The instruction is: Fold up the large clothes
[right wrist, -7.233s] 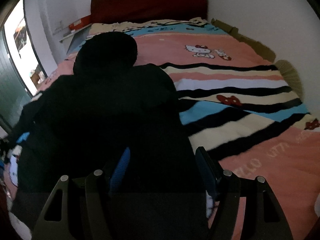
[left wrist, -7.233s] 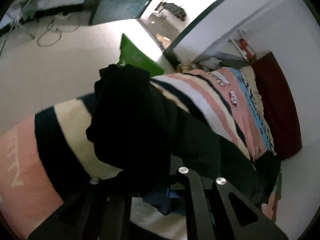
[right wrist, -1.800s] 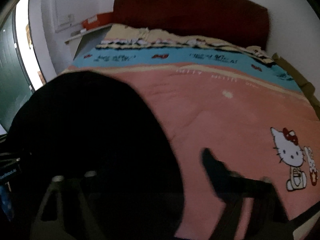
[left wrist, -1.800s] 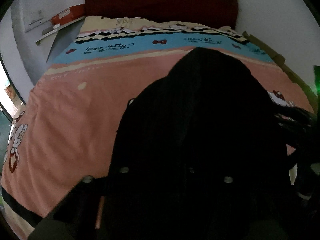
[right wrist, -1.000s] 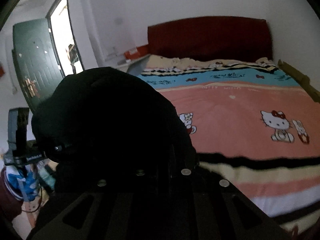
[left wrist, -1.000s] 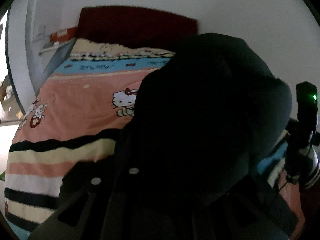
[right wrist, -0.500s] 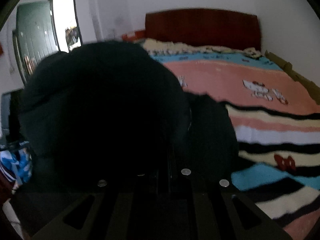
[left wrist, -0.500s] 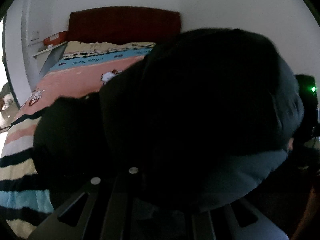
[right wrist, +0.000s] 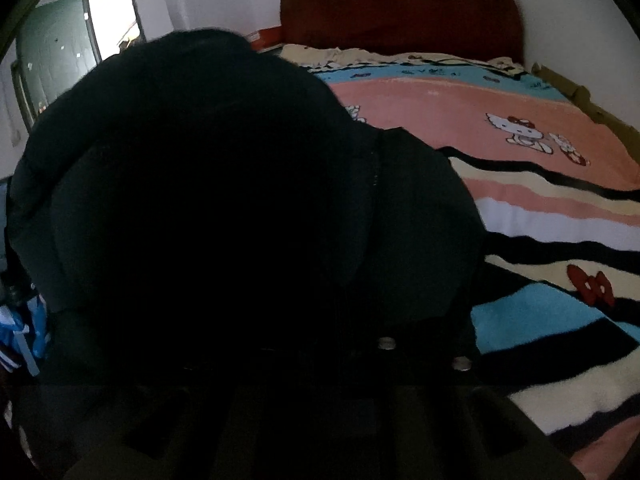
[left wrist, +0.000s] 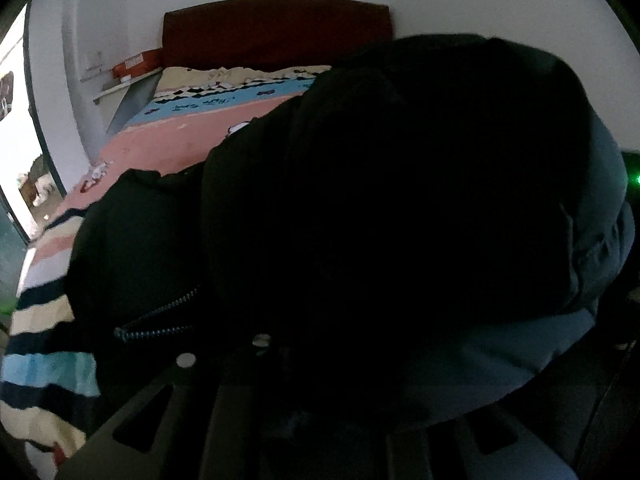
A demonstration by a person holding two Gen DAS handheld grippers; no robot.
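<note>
Where blanket (right wrist: 460, 116) lettering blurs unreadable, black jacket (right wrist: 208, 208) covering both views

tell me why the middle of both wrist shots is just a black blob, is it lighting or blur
Left wrist view: the dark jacket hangs close to the lens, underexposed against the white wall; only its zipper and bluish lining show detail. Right wrist view: the same jacket is near featureless while the bright doorway blows out and the striped blanket stays sharp. Both show fisheye bending, not blur.
</note>
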